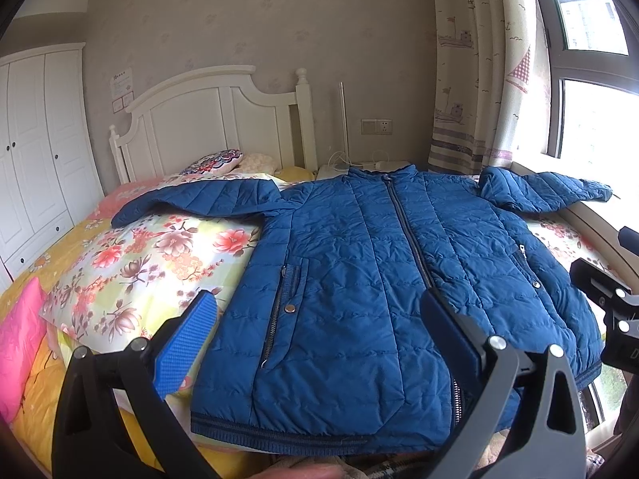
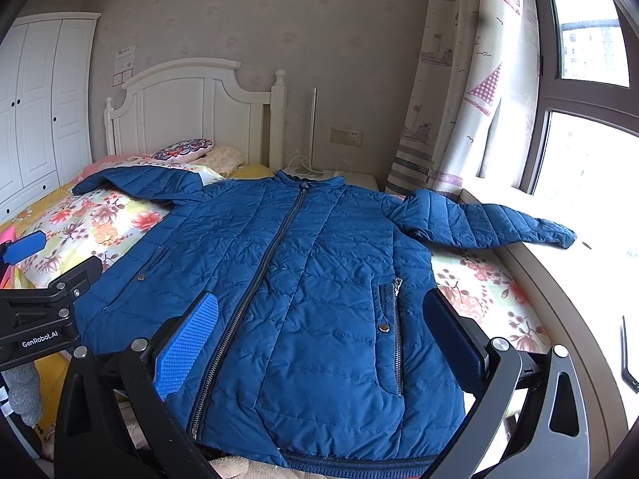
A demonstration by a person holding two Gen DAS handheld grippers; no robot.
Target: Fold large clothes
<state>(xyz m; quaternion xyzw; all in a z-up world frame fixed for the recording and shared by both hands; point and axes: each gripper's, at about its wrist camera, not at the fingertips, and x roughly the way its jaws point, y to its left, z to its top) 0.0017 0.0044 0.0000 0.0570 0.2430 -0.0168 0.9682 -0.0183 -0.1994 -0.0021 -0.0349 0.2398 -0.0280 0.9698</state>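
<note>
A blue quilted jacket [image 1: 359, 263] lies flat, front up and zipped, on the bed, with both sleeves spread out. It also shows in the right wrist view [image 2: 311, 279]. Its left sleeve [image 1: 199, 199] rests on the floral quilt. Its right sleeve [image 2: 487, 223] reaches onto the window sill. My left gripper [image 1: 319, 311] is open and empty, held above the jacket's lower left half. My right gripper [image 2: 323, 315] is open and empty, held above the jacket's lower right half. The left gripper also shows at the left edge of the right wrist view [image 2: 36, 279].
A floral quilt [image 1: 151, 263] covers the bed, with a pink cloth [image 1: 20, 343] at the left. The white headboard [image 1: 207, 119] and pillows [image 1: 219, 161] are at the back. A white wardrobe [image 1: 36, 151] stands at the left. The window sill [image 2: 567, 303] and curtain [image 2: 455, 99] are on the right.
</note>
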